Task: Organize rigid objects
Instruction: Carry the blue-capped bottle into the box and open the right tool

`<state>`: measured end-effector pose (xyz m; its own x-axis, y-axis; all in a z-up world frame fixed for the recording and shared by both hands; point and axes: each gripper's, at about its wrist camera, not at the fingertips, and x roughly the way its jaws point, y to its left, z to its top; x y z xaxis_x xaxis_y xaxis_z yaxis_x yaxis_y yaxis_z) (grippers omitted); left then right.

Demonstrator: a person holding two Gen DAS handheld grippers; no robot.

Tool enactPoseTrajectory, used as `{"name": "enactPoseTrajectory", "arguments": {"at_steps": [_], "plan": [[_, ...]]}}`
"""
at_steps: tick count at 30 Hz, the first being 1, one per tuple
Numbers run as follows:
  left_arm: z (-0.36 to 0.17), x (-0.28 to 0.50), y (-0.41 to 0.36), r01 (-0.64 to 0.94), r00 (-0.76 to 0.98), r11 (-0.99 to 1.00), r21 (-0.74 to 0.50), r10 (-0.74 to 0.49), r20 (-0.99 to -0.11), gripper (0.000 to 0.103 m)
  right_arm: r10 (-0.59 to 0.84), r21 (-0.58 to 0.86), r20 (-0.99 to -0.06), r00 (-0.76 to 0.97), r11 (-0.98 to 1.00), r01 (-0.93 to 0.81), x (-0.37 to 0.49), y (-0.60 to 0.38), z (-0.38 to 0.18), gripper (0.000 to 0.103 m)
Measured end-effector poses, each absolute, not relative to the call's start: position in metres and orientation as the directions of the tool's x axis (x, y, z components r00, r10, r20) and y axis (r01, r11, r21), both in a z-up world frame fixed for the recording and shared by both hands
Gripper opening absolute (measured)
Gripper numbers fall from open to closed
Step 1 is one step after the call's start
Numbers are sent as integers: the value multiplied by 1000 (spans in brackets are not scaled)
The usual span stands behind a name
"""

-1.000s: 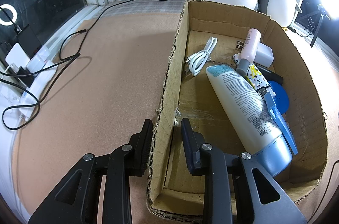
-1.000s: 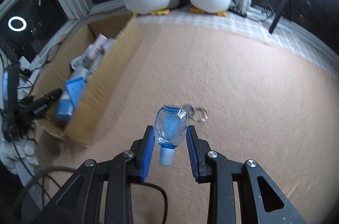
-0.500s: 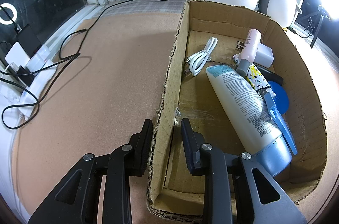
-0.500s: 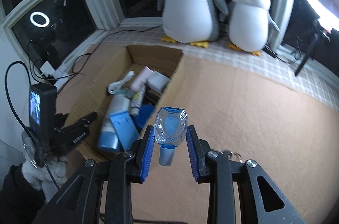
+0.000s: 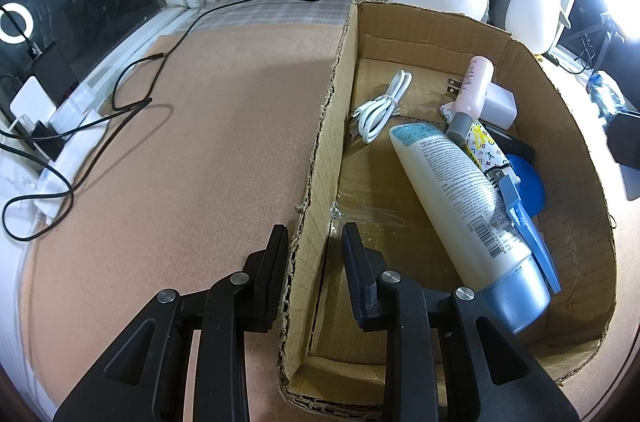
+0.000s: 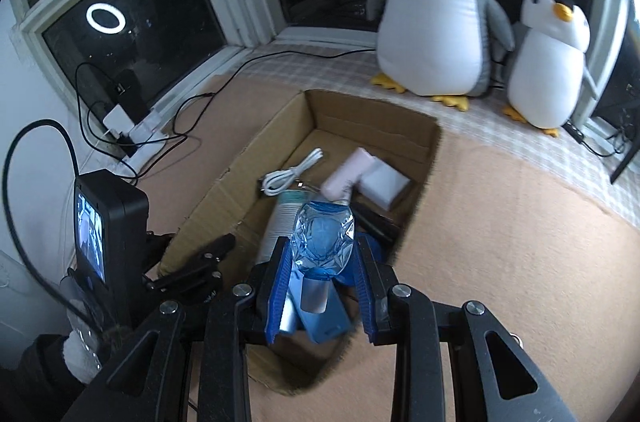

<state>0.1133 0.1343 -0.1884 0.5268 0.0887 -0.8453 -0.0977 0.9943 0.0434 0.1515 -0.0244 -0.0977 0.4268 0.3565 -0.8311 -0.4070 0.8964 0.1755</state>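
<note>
Left wrist view: the left tool (image 5: 314, 254) straddles the near wall of a cardboard box (image 5: 320, 150), fingers apart. A white lotion bottle (image 5: 460, 190) lies inside.

Right wrist view: the right tool (image 6: 322, 286) is clamped on a small clear blue bottle (image 6: 323, 242), held above the box (image 6: 224, 190).

Left gripper (image 5: 314, 250): black plastic arms with triangular cut-outs, silver screw heads, ribbed black finger pads. Right gripper (image 6: 322, 270): same black arms and silver screws, blue finger pads (image 6: 279, 290). A white fuzzy glove (image 6: 80, 354) and dark sleeve are seen.
</note>
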Motion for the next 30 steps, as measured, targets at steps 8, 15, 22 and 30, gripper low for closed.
{"name": "enactPoseTrajectory", "arguments": {"at_steps": [8, 15, 22, 30], "plan": [[-188, 113, 134, -98, 527, 994, 42, 88, -846, 26, 365, 190, -846, 388, 888, -420, 162, -9, -112, 27], [-188, 113, 134, -97, 527, 994, 44, 89, -845, 26, 361, 182, -849, 386, 885, -429, 165, -6, -114, 31], [-188, 113, 135, -98, 527, 994, 44, 89, -845, 26, 380, 202, -833, 403, 885, -419, 167, -11, -109, 50], [-188, 113, 135, -98, 527, 994, 45, 90, -845, 26, 382, 202, -831, 404, 884, -421, 164, -13, -107, 50]]}}
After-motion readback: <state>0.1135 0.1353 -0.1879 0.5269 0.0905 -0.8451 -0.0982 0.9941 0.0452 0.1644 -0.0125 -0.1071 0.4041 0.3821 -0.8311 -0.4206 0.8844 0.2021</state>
